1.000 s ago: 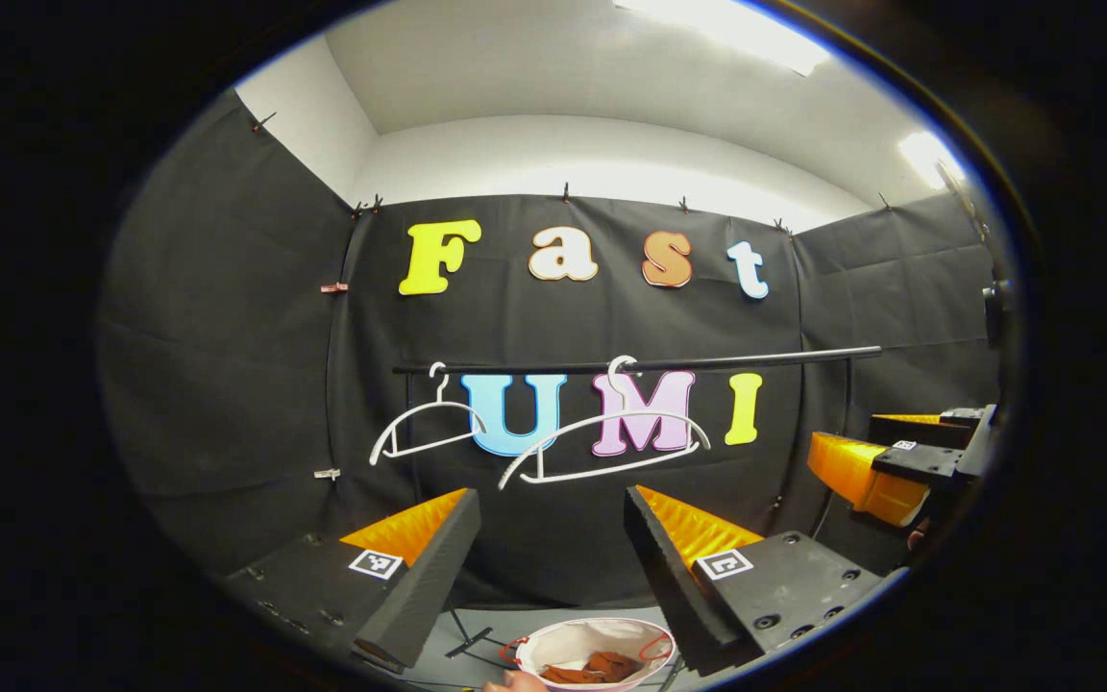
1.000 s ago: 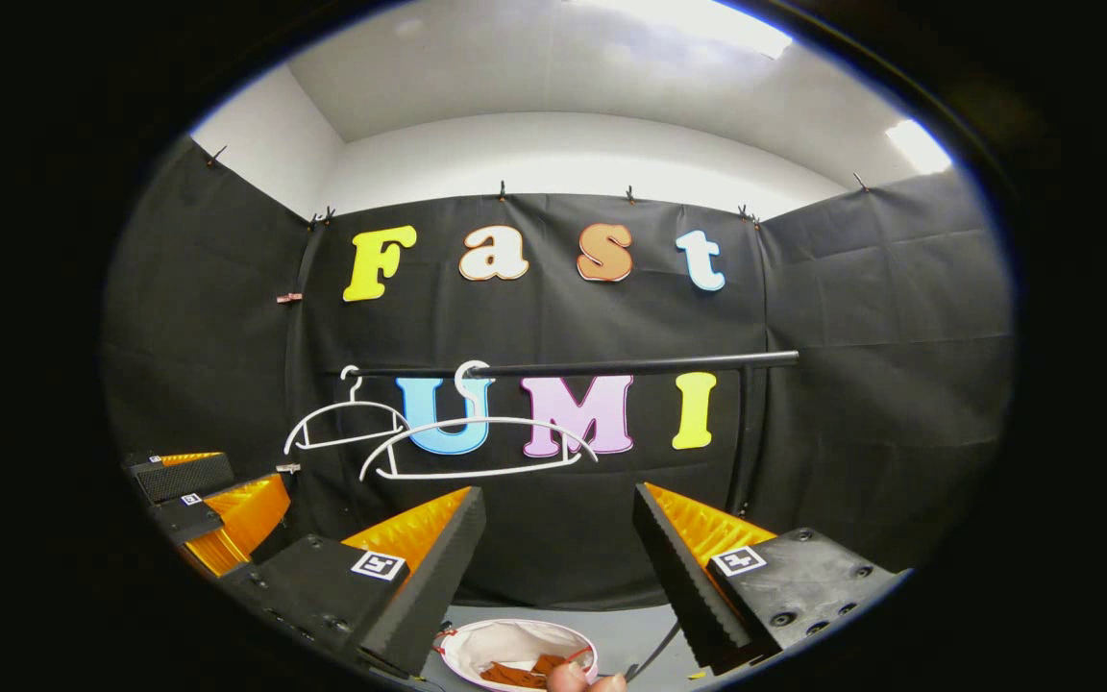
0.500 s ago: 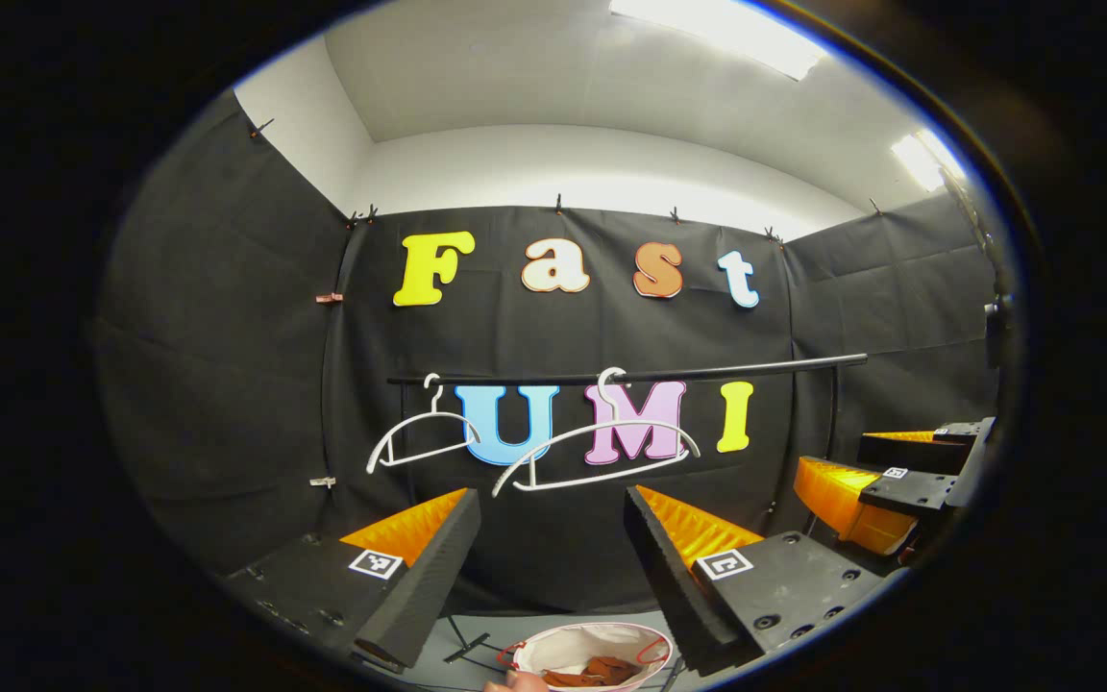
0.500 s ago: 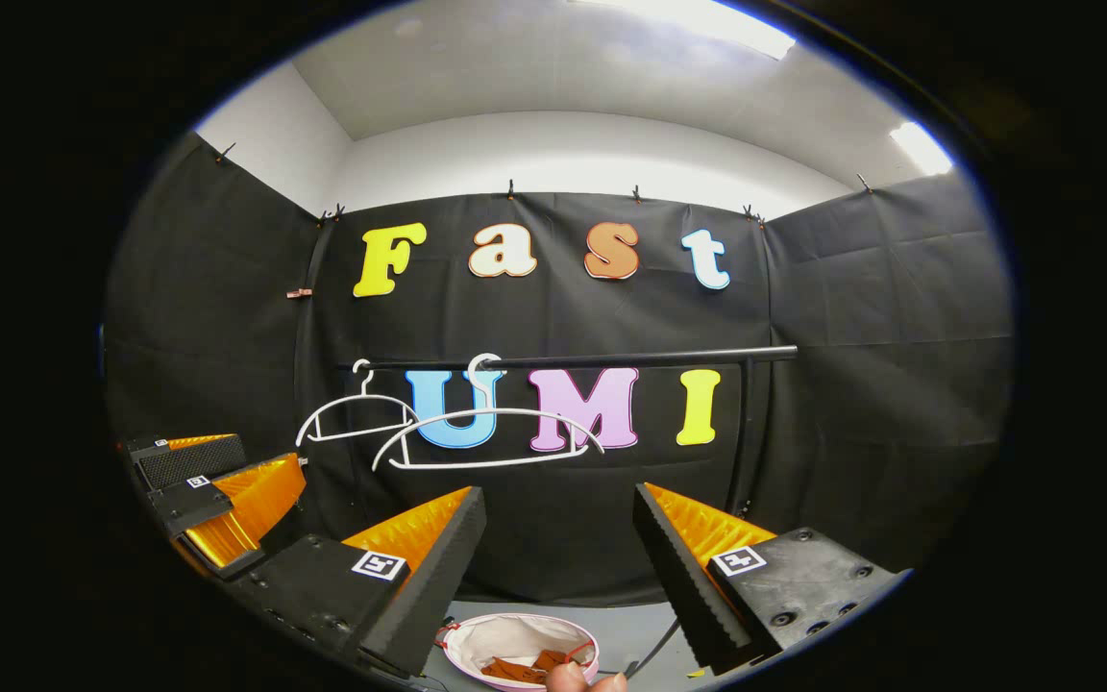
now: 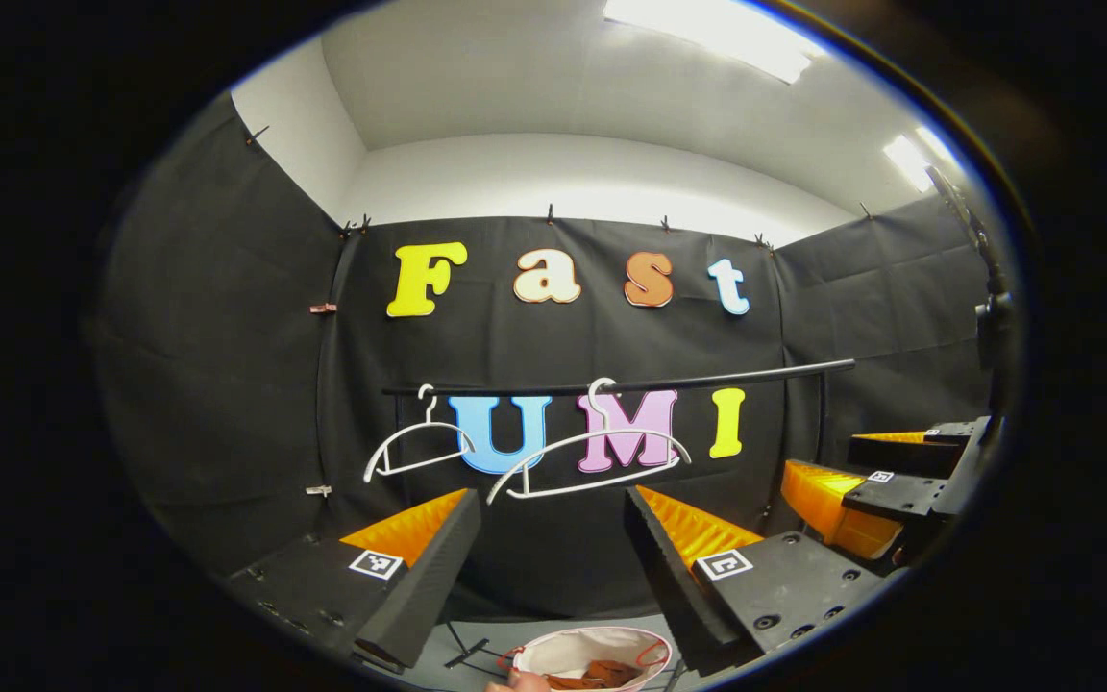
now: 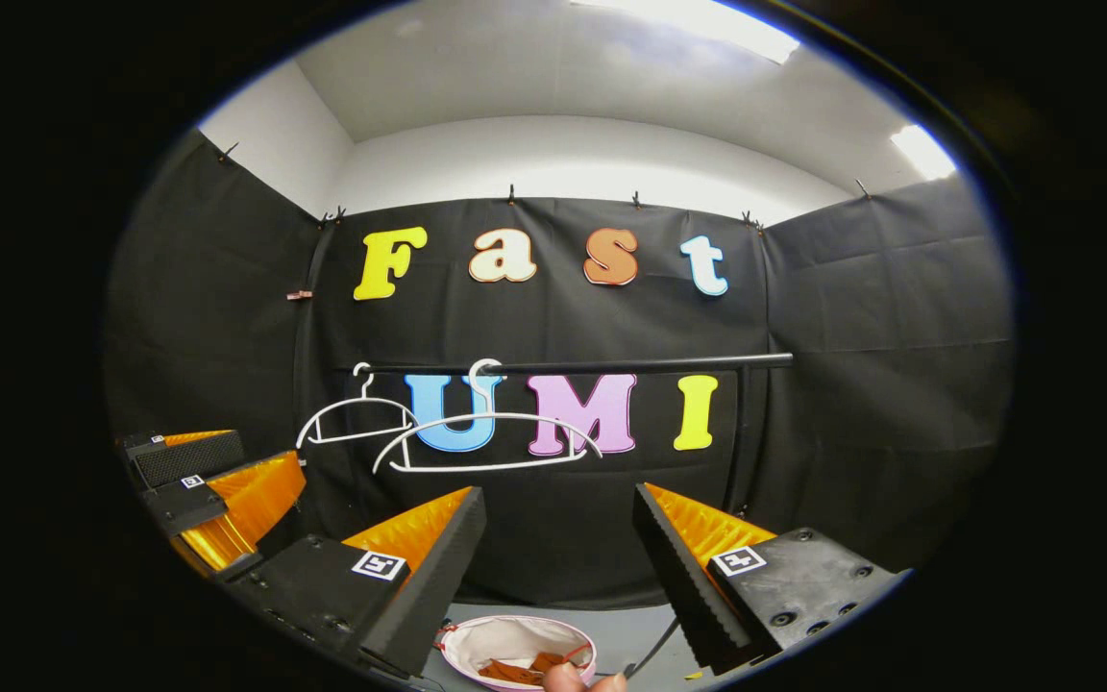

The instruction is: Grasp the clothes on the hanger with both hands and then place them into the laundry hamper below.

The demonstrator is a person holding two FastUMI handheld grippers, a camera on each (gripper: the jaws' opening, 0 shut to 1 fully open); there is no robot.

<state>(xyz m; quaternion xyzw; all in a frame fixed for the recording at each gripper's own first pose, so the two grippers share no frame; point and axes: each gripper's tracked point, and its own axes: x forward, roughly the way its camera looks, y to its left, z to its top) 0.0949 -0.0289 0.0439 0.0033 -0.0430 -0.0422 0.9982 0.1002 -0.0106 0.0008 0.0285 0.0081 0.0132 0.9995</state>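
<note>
You held the left gripper (image 5: 552,553) with its jaws spread wide and nothing between them, aimed level at the back wall. The right gripper (image 6: 558,553) was likewise released and empty, raised beside it; each appeared at the edge of the other's view, so you kept them side by side and well above the floor.

Below both sets of fingers stood the hamper (image 6: 477,641), near the foot of the rail. The clothes (image 6: 515,669), a rust-coloured heap, lay inside it against the white lining. A hand (image 6: 584,680) showed at the bottom edge of the right gripper view, just beside the hamper rim.

On the rail (image 5: 611,386) two hangers hung bare: the small hanger (image 5: 414,447) toward its left end, tilted, and the large hanger (image 5: 590,461) just beside it, also tilted.

Judgement: with the garment in the hamper and both grippers free, the placing step appeared done; the raised, open posture suited a withdrawal.
</note>
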